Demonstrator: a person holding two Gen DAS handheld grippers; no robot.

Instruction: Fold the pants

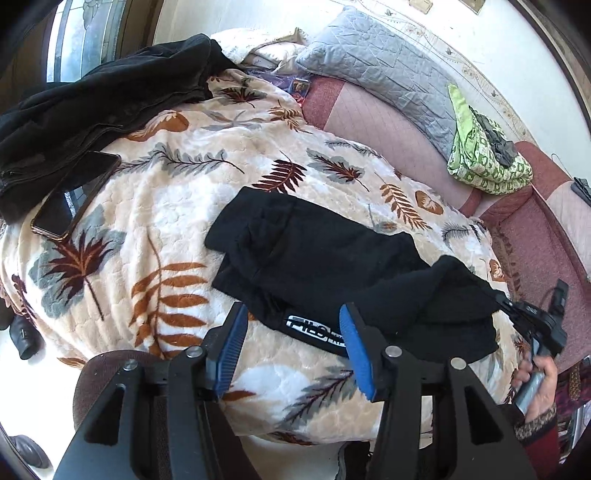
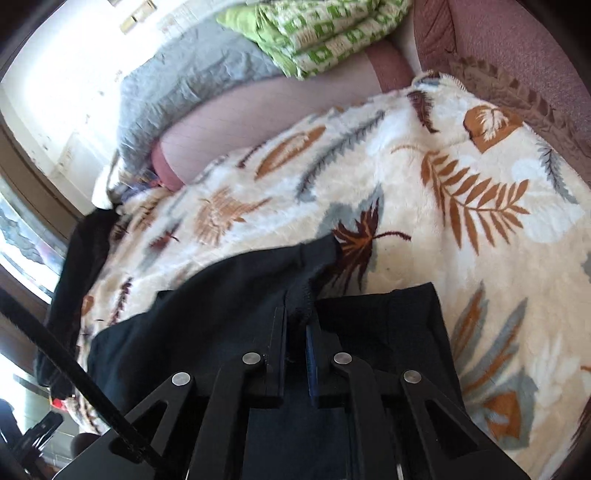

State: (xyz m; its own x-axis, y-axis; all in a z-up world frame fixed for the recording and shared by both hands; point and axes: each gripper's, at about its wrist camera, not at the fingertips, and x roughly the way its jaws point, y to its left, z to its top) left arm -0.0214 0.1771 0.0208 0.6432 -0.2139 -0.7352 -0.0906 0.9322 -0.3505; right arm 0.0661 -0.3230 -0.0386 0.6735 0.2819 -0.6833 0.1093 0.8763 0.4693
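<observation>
Black pants [image 1: 317,258] lie partly folded on a leaf-patterned blanket [image 1: 166,192], with a white logo tag near the front edge. My left gripper [image 1: 291,343] is open with blue pads, hovering just in front of the pants and holding nothing. My right gripper [image 1: 509,306] shows at the right in the left wrist view, pinching the pants' right end and lifting it. In the right wrist view my right gripper [image 2: 297,317] is shut on a fold of the black pants [image 2: 229,306], which drape to the left over the blanket [image 2: 443,221].
A phone [image 1: 74,195] and a dark garment pile [image 1: 92,103] lie on the blanket's left. A grey pillow [image 1: 388,70] and a green patterned cloth [image 1: 484,155] rest on the pink sofa [image 1: 369,122] behind. The green cloth [image 2: 321,33] also shows in the right wrist view.
</observation>
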